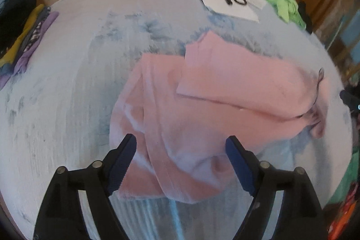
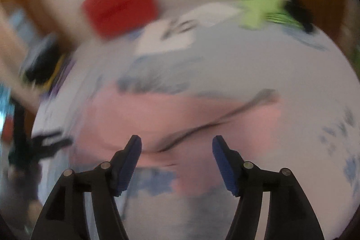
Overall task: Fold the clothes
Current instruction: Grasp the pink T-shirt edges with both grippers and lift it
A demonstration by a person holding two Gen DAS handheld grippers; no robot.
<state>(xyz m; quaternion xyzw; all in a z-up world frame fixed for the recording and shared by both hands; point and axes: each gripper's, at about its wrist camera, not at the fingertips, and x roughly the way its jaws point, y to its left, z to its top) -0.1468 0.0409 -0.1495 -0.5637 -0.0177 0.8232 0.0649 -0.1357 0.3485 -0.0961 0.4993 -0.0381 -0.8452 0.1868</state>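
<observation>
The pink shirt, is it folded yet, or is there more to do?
Partly. One flap of the pink shirt already lies folded over its middle, but the near end is still bunched and wrinkled on the table. Nothing is in hand: the left hand-held gripper and right hand-held gripper are both open above it. Left to do: smooth it, finish folding, perhaps add it to the pile of clothes.

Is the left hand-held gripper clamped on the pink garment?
No, the left hand-held gripper is open, its jaws spread apart above the pink garment.
</observation>
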